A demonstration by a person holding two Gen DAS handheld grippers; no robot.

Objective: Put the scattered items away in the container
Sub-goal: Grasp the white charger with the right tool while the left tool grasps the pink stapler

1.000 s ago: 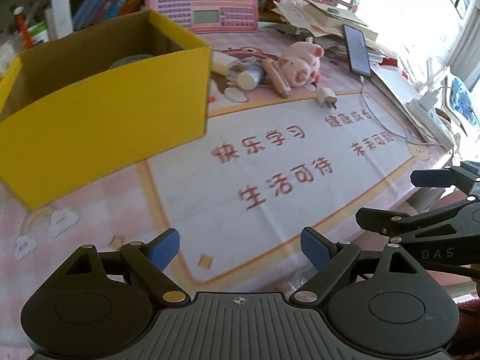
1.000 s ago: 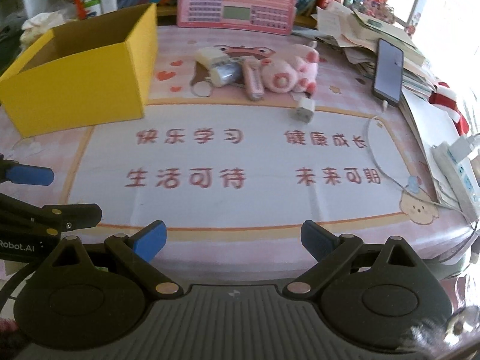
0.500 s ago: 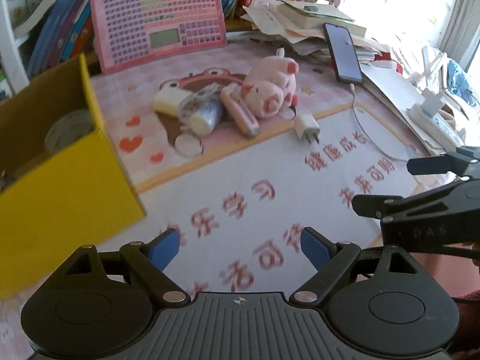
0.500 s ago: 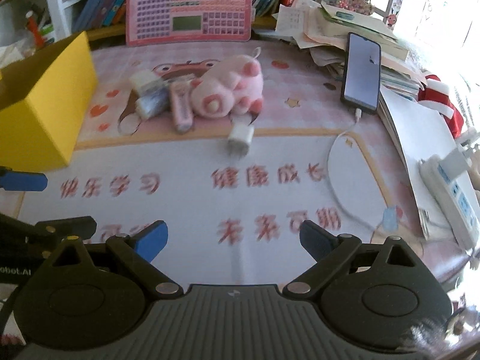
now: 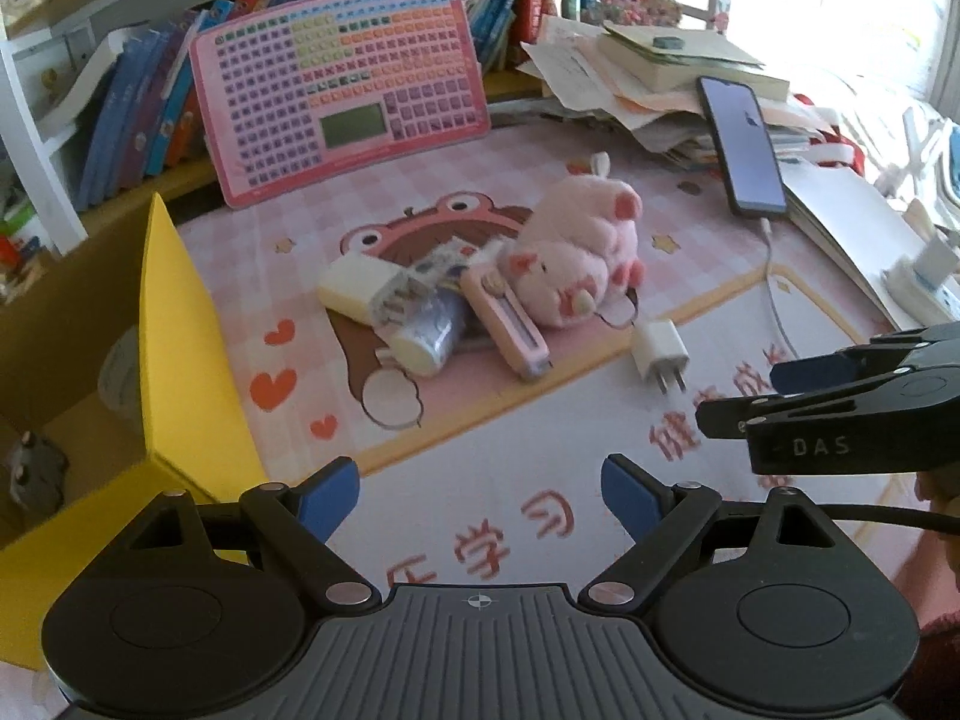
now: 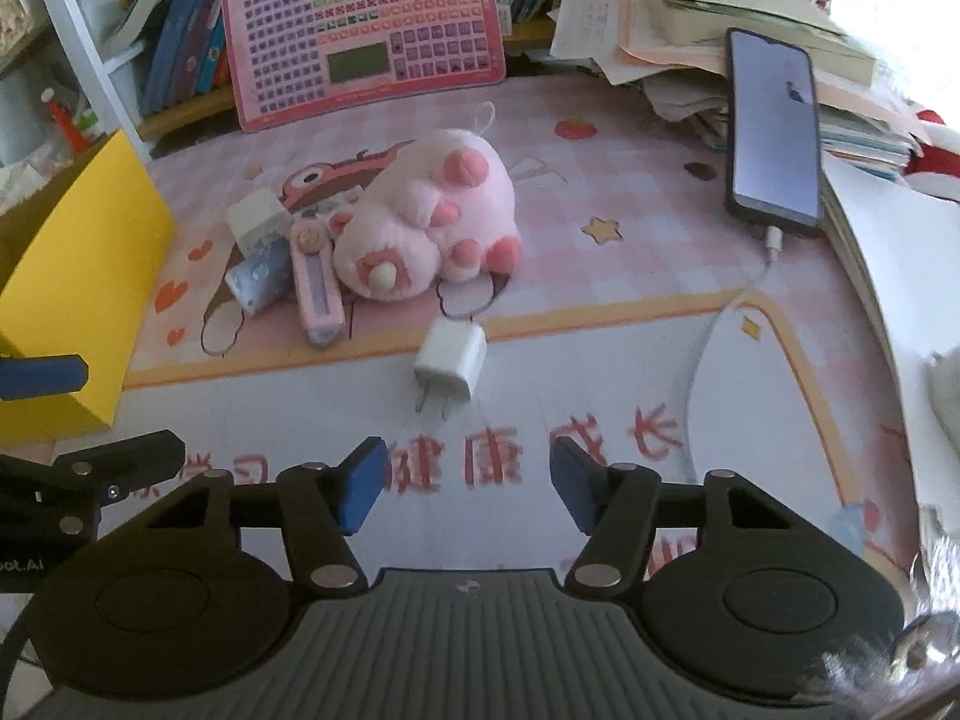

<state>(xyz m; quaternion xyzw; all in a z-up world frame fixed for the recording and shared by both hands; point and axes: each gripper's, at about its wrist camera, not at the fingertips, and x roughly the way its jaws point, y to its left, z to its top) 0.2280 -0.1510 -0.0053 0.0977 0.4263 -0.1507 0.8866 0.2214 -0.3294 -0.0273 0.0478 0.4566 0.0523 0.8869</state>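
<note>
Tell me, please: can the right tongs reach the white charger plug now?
Probably yes. The white charger plug lies alone on the mat just ahead of the right tongs, which have just been closing, with nothing between them.

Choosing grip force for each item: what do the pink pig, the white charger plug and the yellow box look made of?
Pink pig: soft plush fabric, fuzzy matte surface that sags. White charger plug: hard smooth plastic, slightly glossy, with metal prongs. Yellow box: apparently cardboard, matte yellow outside, brown inside, with thin walls and sharp creases.
</note>
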